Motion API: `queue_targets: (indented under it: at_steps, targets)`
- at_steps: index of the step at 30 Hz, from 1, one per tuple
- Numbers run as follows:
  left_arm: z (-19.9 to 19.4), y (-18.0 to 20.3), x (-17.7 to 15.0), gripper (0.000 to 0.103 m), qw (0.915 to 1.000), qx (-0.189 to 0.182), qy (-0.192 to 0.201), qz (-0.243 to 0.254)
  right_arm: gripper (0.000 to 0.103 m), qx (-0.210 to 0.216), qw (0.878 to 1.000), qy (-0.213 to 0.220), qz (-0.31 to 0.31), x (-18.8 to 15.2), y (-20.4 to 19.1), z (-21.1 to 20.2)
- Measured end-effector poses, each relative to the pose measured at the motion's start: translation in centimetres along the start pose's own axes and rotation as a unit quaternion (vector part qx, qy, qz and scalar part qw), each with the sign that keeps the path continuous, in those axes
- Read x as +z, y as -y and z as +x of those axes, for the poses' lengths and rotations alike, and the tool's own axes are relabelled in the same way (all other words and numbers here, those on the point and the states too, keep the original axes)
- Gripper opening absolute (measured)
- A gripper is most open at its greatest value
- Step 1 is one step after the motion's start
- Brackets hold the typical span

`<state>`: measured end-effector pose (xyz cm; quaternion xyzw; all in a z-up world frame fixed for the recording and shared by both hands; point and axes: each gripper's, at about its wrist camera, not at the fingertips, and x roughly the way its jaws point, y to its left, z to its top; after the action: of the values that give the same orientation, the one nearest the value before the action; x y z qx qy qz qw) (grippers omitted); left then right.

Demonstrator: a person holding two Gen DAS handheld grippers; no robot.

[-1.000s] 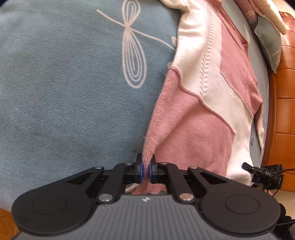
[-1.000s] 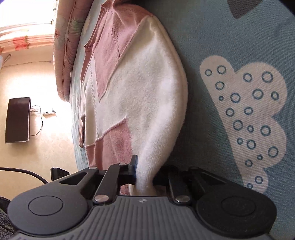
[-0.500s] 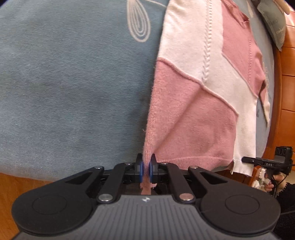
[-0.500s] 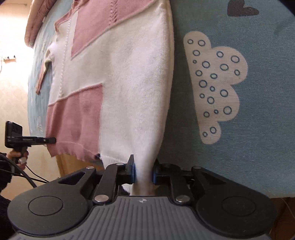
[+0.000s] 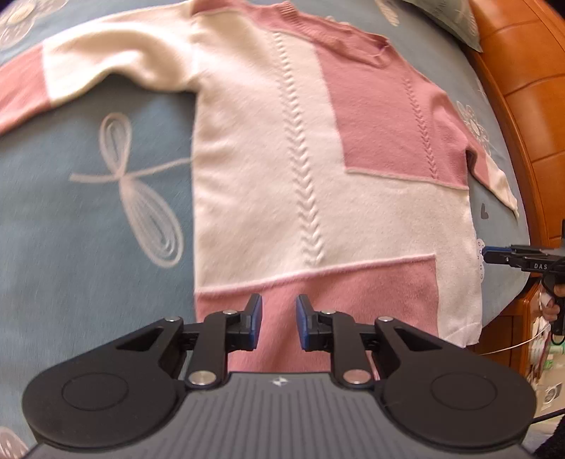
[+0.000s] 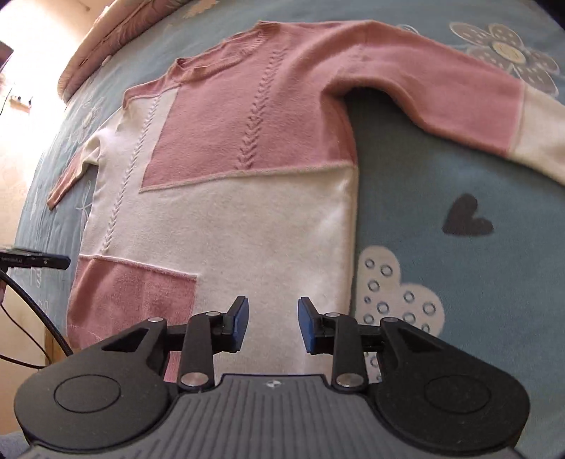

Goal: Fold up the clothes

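A pink-and-cream knitted sweater (image 5: pixel 317 183) is laid flat, front up, on a blue-grey bedspread (image 5: pixel 70 219) printed with dragonflies, flowers and hearts. Both sleeves are spread outward from the shoulders; the neckline points away from the cameras and the hem lies nearest them. The hem is seen at the near edge of the bed.

The left gripper (image 5: pixel 279 326) is held above the pink hem panel, its fingers apart with nothing between them; its jaws have just been opening. The right gripper (image 6: pixel 272 325) is held above the cream part of the hem near the sweater's side seam, its fingers likewise apart and clear of the fabric; its jaws have just been opening too.

An orange wooden bed frame (image 5: pixel 522 91) is seen along the far side in the left wrist view, and a pillow (image 5: pixel 445 17) is noted beyond the neckline
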<state>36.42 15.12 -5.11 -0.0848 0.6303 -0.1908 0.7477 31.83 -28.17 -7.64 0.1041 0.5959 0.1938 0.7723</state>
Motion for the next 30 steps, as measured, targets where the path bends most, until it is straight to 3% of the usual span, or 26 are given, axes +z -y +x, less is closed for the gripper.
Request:
queue_targets:
  at_steps: [3, 5, 9, 11, 13, 15, 17, 21, 23, 26, 27, 28, 30]
  targets:
    - [3.0, 3.9, 0.9, 0.022, 0.9916, 0.039, 0.019, 0.122, 0.047, -0.056, 0.992, 0.011, -0.115, 0.6, -2.9, 3.3]
    - [4.8, 5.2, -0.1, 0.023, 0.983, 0.06, 0.006, 0.173, 0.049, -0.079, 0.986, -0.005, -0.145, -0.1, -3.4, 4.7]
    - [3.7, 2.5, -3.1, 0.028, 0.9931, 0.052, -0.008, 0.105, 0.054, -0.069, 0.993, -0.012, -0.092, -2.7, -0.8, 3.0]
    - [3.0, 2.2, -2.8, 0.028, 0.9943, 0.059, -0.013, 0.088, 0.053, -0.069, 0.995, -0.024, -0.068, -3.0, 0.0, 2.0]
    - [2.2, 2.2, -2.0, 0.03, 0.9939, 0.07, -0.009, 0.084, 0.053, -0.076, 0.995, 0.001, -0.068, -1.7, 0.0, 1.2]
    - [1.6, 2.3, 0.1, 0.032, 0.9937, 0.07, 0.023, 0.085, 0.053, -0.082, 0.994, 0.028, -0.069, -0.3, -0.1, 0.4]
    - [1.8, 2.5, 3.3, 0.038, 0.9923, 0.063, 0.063, 0.086, 0.053, -0.083, 0.991, 0.08, -0.068, 3.1, -0.4, 0.8]
    - [4.4, 3.5, 8.9, 0.038, 0.9877, 0.053, 0.11, 0.097, 0.054, -0.072, 0.983, 0.166, -0.039, 10.2, -0.2, 2.3]
    - [5.7, 3.5, 10.6, 0.038, 0.9869, 0.05, 0.117, 0.098, 0.054, -0.061, 0.984, 0.167, -0.016, 12.5, 0.5, 3.7]
    - [6.5, 1.6, 10.9, 0.039, 0.9878, 0.069, 0.114, 0.08, 0.053, -0.105, 0.985, 0.134, -0.001, 12.9, 2.3, 5.4]
    - [6.8, 0.9, 11.0, 0.039, 0.988, 0.076, 0.112, 0.074, 0.05, -0.124, 0.985, 0.123, -0.001, 12.4, 3.1, 5.7]
    - [6.7, 0.0, 11.0, 0.039, 0.9886, 0.075, 0.114, 0.063, 0.038, -0.123, 0.984, 0.13, -0.008, 11.5, 3.9, 5.4]
    - [5.7, -1.5, 10.6, 0.039, 0.9892, 0.081, 0.113, 0.048, 0.032, -0.113, 0.985, 0.131, -0.016, 10.2, 5.2, 4.6]
